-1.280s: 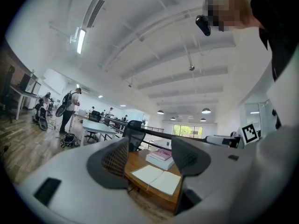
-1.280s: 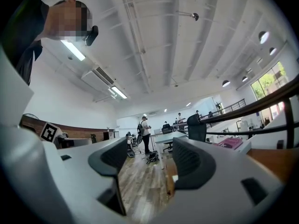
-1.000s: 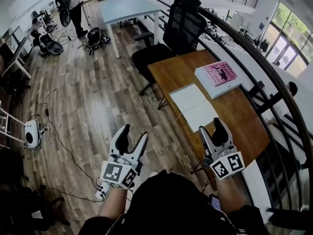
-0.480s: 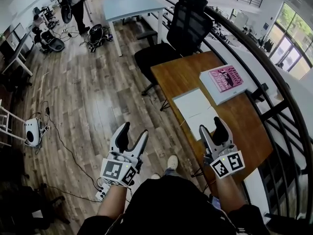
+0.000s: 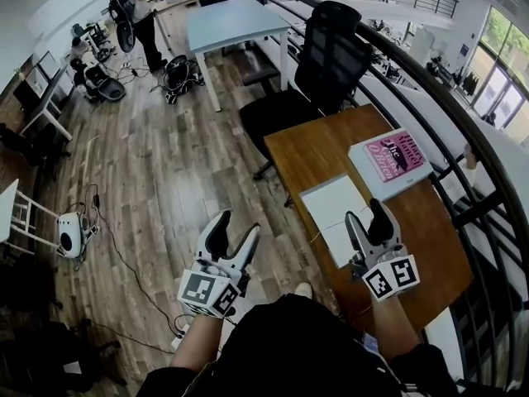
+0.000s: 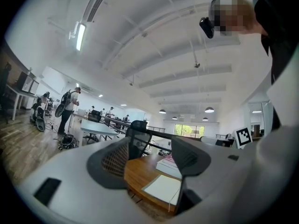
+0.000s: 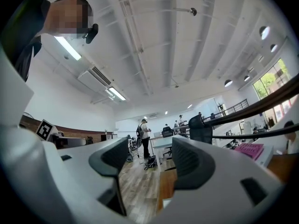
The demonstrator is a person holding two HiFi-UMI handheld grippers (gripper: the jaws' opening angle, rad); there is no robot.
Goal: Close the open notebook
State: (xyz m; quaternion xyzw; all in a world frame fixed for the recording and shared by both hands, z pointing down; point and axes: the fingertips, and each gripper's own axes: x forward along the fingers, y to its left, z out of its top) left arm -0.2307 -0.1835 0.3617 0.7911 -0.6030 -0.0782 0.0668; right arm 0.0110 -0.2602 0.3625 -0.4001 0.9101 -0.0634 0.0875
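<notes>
The open notebook [image 5: 337,211] lies flat with its white pages up, near the front left of the brown desk [image 5: 318,150]. My right gripper [image 5: 368,213] hovers over the notebook's near right part, open, with nothing between its jaws. My left gripper [image 5: 235,227] hangs over the floor to the left of the desk, open and empty too. In the left gripper view, the notebook [image 6: 163,188] shows between the left gripper's [image 6: 149,158] jaws, some way ahead. The right gripper [image 7: 145,164] looks along the desk's left edge [image 7: 167,183] and the wooden floor.
A thick book with a pink cover [image 5: 388,160] lies on the desk behind the notebook. A black office chair [image 5: 324,64] stands at the desk's far end, with a pale blue table [image 5: 231,19] beyond. A dark railing [image 5: 467,135] runs along the right. A person [image 5: 135,7] stands far back.
Both grippers have moved forward toward the desk, still open. The right one has come from the desk's front edge to above the notebook's near part.
</notes>
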